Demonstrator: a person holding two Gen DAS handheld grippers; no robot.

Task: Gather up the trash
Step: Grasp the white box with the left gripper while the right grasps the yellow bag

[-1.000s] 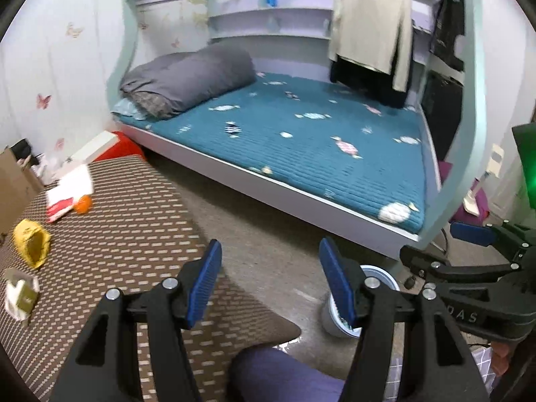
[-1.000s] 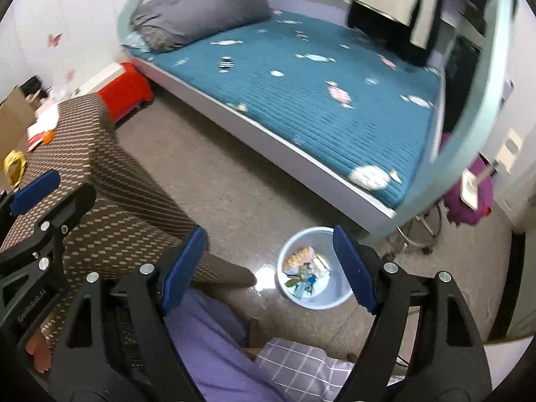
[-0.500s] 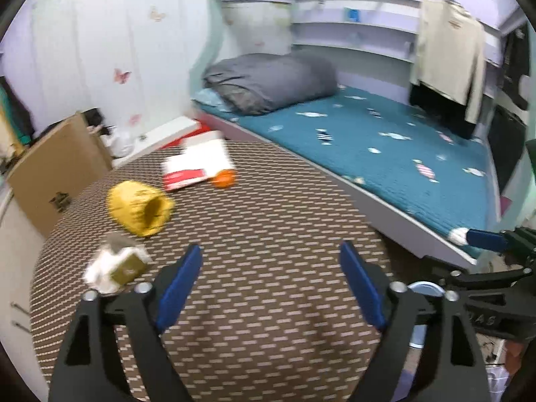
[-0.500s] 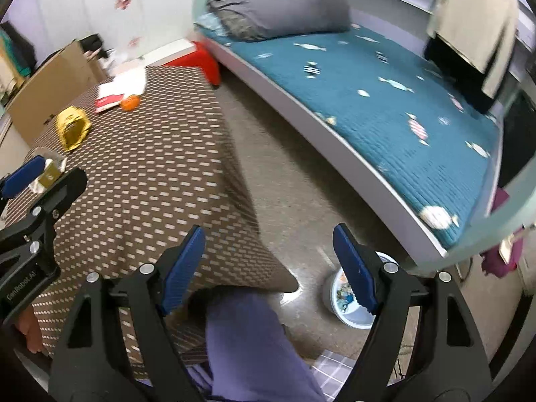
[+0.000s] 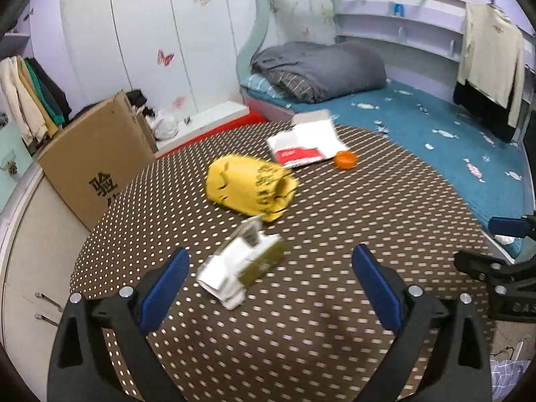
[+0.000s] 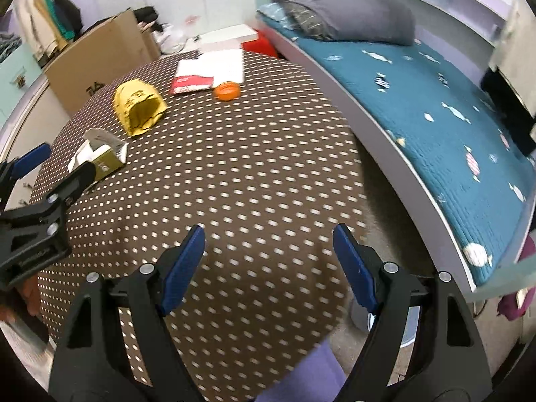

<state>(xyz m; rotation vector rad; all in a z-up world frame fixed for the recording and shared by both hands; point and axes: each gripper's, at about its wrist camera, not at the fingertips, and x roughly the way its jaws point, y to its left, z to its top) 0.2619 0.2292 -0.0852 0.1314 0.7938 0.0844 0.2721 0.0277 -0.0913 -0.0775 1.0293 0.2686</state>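
Observation:
On the brown dotted tablecloth (image 5: 335,234) lie a torn white and olive carton (image 5: 243,266) (image 6: 98,155), a crumpled yellow bag (image 5: 249,187) (image 6: 139,107), an orange cap (image 5: 345,159) (image 6: 227,91) and a white and red paper wrapper (image 5: 306,145) (image 6: 209,70). My left gripper (image 5: 269,274) hangs just before the carton, its jaws still opening, nothing between the pads. My right gripper (image 6: 268,258) is open and empty over the table's near right part. A pale bin (image 6: 392,321) shows behind its right finger.
A cardboard box (image 5: 90,164) stands at the table's far left by a white cabinet (image 5: 23,268). A bed with a teal mattress (image 6: 435,100) and grey duvet (image 5: 318,70) runs along the right. A person's purple trouser leg (image 6: 301,378) is at the bottom.
Both grippers swung left from the floor and bin to over the table. The left jaws have widened. The carton and yellow bag now lie close in front of the left gripper.

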